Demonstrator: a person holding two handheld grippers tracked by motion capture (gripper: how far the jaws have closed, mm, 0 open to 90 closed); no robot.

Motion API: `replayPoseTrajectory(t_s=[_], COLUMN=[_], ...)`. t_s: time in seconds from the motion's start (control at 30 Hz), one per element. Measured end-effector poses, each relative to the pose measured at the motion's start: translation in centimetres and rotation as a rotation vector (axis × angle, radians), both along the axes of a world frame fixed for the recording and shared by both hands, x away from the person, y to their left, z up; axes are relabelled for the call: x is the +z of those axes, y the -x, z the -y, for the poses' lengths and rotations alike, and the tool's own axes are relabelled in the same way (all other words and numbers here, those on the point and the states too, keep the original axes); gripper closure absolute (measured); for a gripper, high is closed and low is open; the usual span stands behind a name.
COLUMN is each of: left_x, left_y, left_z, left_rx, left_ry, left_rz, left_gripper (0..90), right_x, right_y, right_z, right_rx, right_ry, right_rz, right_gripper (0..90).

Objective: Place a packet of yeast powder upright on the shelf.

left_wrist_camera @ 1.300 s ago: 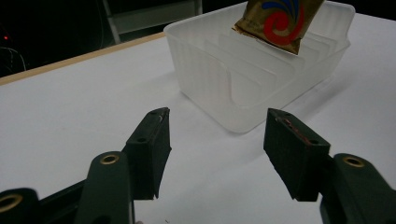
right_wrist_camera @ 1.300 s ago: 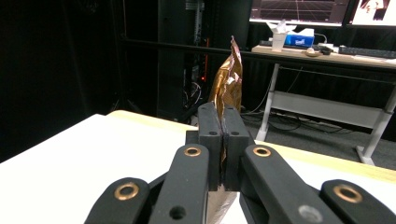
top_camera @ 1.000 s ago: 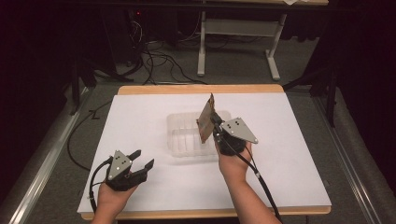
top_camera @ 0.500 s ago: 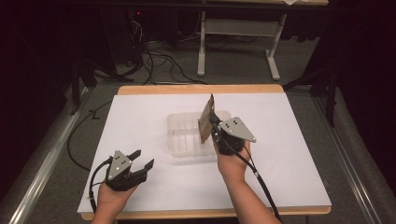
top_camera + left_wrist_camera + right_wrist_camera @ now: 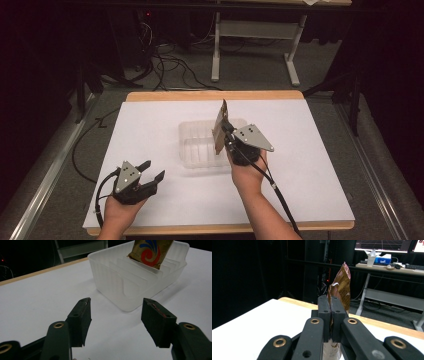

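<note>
Gold foil marks the packet (image 5: pixel 219 128), which is held upright and clenched between the jaws of the right gripper (image 5: pixel 229 134), with its lower edge inside the clear plastic bin (image 5: pixel 192 150) at the middle of the white counter (image 5: pixel 150 125). In the right gripper view the two black jaws are seen pressed together on the packet (image 5: pixel 340 290), whose crinkled top rises above them. In the left gripper view the packet (image 5: pixel 150 251) is seen standing between the ribbed dividers of the bin (image 5: pixel 117 282), towards the far end. The left gripper (image 5: pixel 150 172) rests low on the counter near its front edge, well apart from the bin, with its jaws spread and nothing between them. The step in hand is judged to be the seating of the packet in a slot of the bin. To do it well, the packet should be kept upright and lowered between two dividers, not onto the top of one, until its bottom edge is borne by the floor of the bin. Only then should the jaws be released, and the gripper should be drawn straight up so that the foil is not dragged out or tipped. Should the light bin slide, it could be steadied at its near wall by the left gripper.
</note>
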State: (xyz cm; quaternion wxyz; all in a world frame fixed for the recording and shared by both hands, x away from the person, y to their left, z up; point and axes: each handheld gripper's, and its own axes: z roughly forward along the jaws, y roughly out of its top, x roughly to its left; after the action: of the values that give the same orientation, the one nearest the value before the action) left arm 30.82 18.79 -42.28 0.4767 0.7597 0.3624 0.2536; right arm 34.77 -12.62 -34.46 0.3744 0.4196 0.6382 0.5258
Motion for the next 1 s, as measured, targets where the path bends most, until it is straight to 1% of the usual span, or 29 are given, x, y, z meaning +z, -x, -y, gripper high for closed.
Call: replayPoseTrajectory(t_s=[0.13, 0.3, 0.33, 0.43, 0.63, 0.67, 0.9, 0.97, 1.0], left_x=[0.0, 0.0, 0.0, 0.0, 0.0, 0.0, 0.0, 0.0, 0.0], left_y=[0.0, 0.0, 0.0, 0.0, 0.0, 0.0, 0.0, 0.0, 0.0], left_z=[0.0, 0.0, 0.0, 0.0, -0.1, 0.0, 0.0, 0.0, 0.0], left_rx=[-0.002, 0.0, 0.0, -0.001, -0.002, -0.002, -0.002, -0.003, -0.002], left_ry=[-0.002, 0.002, 0.001, 0.001, 0.001, 0.002, 0.001, 0.0, 0.001], left_rz=[0.001, 0.002, 0.001, 0.001, 0.001, 0.001, 0.002, 0.001, 0.001], left_gripper=[41.7, 41.7, 41.7, 41.7, 41.7, 41.7, 41.7, 41.7, 41.7], right_x=[0.3, 0.1, -0.1, -0.4, -0.8, -1.0, -1.4, -1.7, -1.9], right_y=[0.2, -0.2, -0.4, -0.7, -1.0, -1.1, -1.6, -1.7, -1.7], right_z=[-0.3, -0.6, -0.7, -0.8, -0.9, -0.9, -0.8, -0.8, -0.7], right_rx=[0.011, 0.011, 0.009, 0.009, 0.009, 0.004, 0.008, 0.008, 0.008], right_ry=[-0.002, 0.005, 0.01, 0.013, 0.02, 0.02, 0.019, 0.016, 0.021], right_rz=[0.008, -0.008, -0.02, -0.032, -0.039, -0.051, -0.067, -0.081, -0.08], right_gripper=[90.0, 90.0, 90.0, 90.0, 90.0, 89.9, 89.9, 89.8, 89.8])
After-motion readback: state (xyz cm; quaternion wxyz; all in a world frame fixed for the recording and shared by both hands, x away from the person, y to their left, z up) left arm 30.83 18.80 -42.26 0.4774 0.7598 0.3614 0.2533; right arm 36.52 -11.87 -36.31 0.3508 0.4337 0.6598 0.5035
